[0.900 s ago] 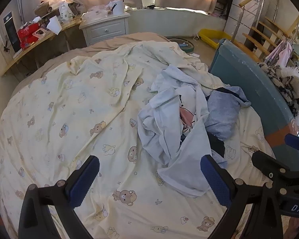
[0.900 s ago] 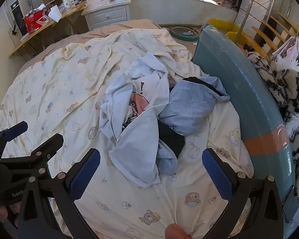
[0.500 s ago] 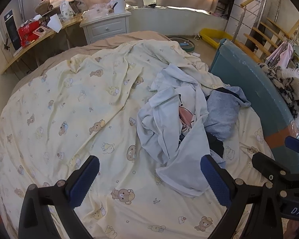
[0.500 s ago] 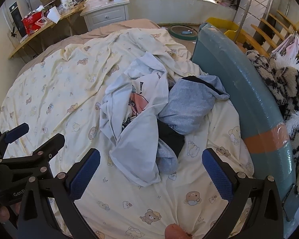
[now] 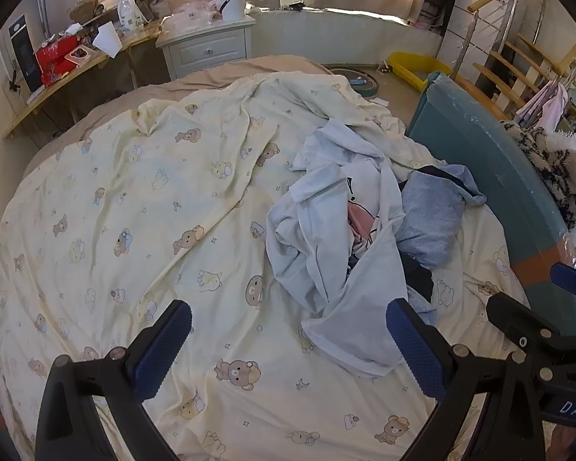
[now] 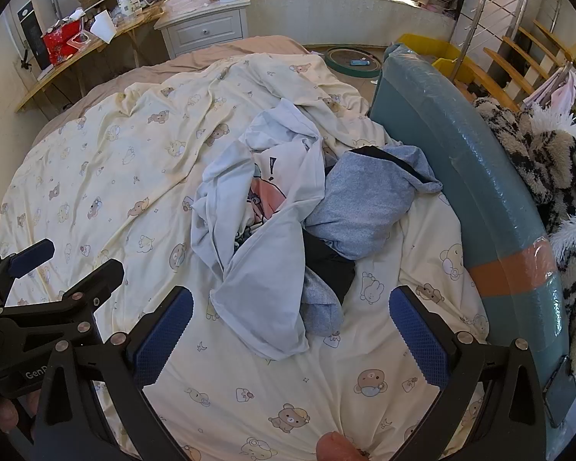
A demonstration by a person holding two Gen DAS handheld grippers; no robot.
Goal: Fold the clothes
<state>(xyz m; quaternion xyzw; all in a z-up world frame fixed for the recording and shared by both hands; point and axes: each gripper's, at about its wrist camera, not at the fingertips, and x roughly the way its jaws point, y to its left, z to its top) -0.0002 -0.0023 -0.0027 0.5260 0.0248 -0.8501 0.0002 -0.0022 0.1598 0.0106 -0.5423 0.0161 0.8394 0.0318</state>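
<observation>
At bed's point(image 5: 142, 199) right edge: clothes point(image 6: 265, 207) heaped by headboard | both claws, left point(image 5: 288, 349) and right point(image 6: 291, 340), wide, empty | pinch just the pale shirt's point(image 6: 261, 288) near hem, lift clear.

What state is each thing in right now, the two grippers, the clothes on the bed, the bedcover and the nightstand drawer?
left gripper: open, holding nothing
right gripper: open, holding nothing
white shirt: crumpled, unfolded, on the heap
grey garment: bunched up, unfolded, beside the shirt
dark garment: mostly buried under the others
bear-print bedcover: spread out, wrinkled
nightstand drawer: shut
</observation>
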